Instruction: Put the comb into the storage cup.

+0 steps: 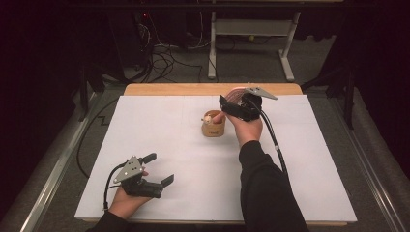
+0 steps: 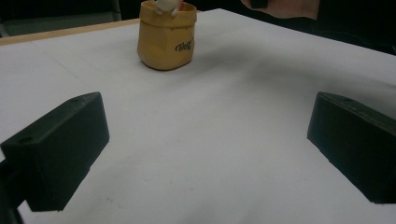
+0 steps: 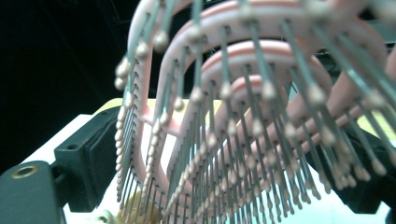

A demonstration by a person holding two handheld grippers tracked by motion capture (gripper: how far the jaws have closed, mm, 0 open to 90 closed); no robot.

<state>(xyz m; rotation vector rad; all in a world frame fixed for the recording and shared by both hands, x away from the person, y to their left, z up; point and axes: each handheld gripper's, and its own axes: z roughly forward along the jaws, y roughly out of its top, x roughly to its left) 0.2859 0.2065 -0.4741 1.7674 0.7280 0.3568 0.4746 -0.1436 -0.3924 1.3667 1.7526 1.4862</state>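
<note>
A small tan cup (image 1: 213, 126) stands near the middle of the white table (image 1: 145, 125), and the left gripper view shows the cup (image 2: 166, 42) ahead with a pale knob (image 2: 166, 5) poking from its top. A pink vented hairbrush (image 1: 237, 93) hangs over the cup, tilted, its lower end at the rim. My right gripper (image 1: 231, 104) is at the brush head. The hairbrush (image 3: 243, 56) sits between the black jaws of my right gripper (image 3: 226, 163), which stand apart on either side, bristles facing the camera. My left gripper (image 1: 159, 169) rests open on the table at the front left, and nothing lies between the jaws of my left gripper (image 2: 205, 154).
A wooden strip (image 1: 169, 89) runs along the table's far edge. Beyond it lie floor cables (image 1: 164, 58) and a white desk frame (image 1: 251, 29). A metal rail (image 1: 53, 174) runs along the left side. The right hand's cable (image 1: 273, 135) trails over the sleeve.
</note>
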